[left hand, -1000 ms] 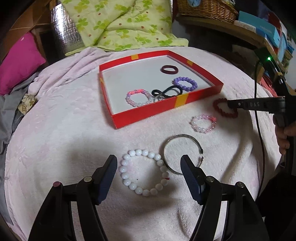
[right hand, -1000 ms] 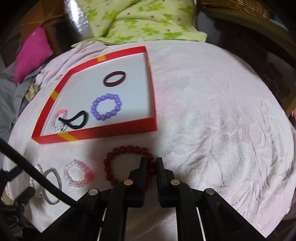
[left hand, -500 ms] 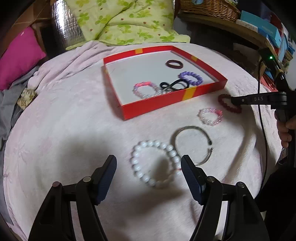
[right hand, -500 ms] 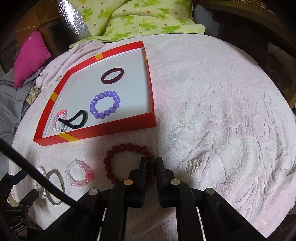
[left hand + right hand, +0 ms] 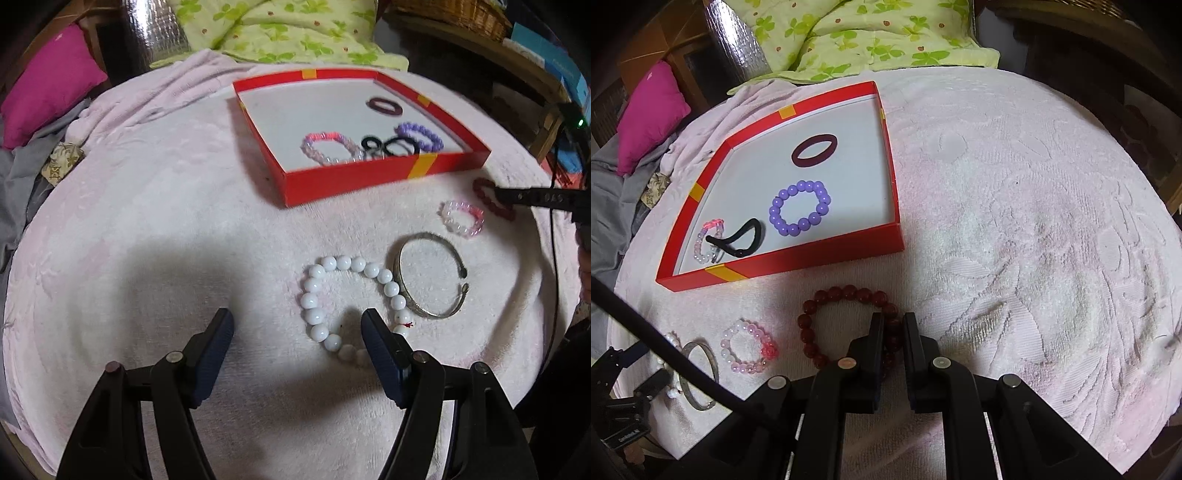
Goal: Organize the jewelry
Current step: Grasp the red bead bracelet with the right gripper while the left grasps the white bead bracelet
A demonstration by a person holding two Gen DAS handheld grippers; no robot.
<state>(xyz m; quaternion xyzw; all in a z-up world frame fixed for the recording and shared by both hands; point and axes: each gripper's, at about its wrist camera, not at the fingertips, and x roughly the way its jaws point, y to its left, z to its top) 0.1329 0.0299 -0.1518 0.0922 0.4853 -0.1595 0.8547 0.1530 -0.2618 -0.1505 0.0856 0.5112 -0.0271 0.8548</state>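
A red tray (image 5: 369,180) (image 5: 798,258) holds a purple bead bracelet (image 5: 799,208), a maroon band (image 5: 814,150), a black hair tie (image 5: 740,240) and a pink bead bracelet (image 5: 325,147). On the pink blanket lie a white bead bracelet (image 5: 314,301), a silver bangle (image 5: 432,278), a small pink bracelet (image 5: 461,218) (image 5: 748,350) and a dark red bead bracelet (image 5: 834,299). My left gripper (image 5: 297,330) is open, its right finger over the white bracelet's near side. My right gripper (image 5: 893,325) is shut on the dark red bracelet's right side.
A green floral quilt (image 5: 291,33) and a magenta pillow (image 5: 51,81) lie behind the tray. A wicker basket (image 5: 450,14) and boxes stand on a shelf at the back right. A cable (image 5: 665,354) crosses the right wrist view at the lower left.
My left gripper has moved to the left, so the white bracelet now lies by its right finger instead of between the fingers. My right gripper stays shut on the red bracelet.
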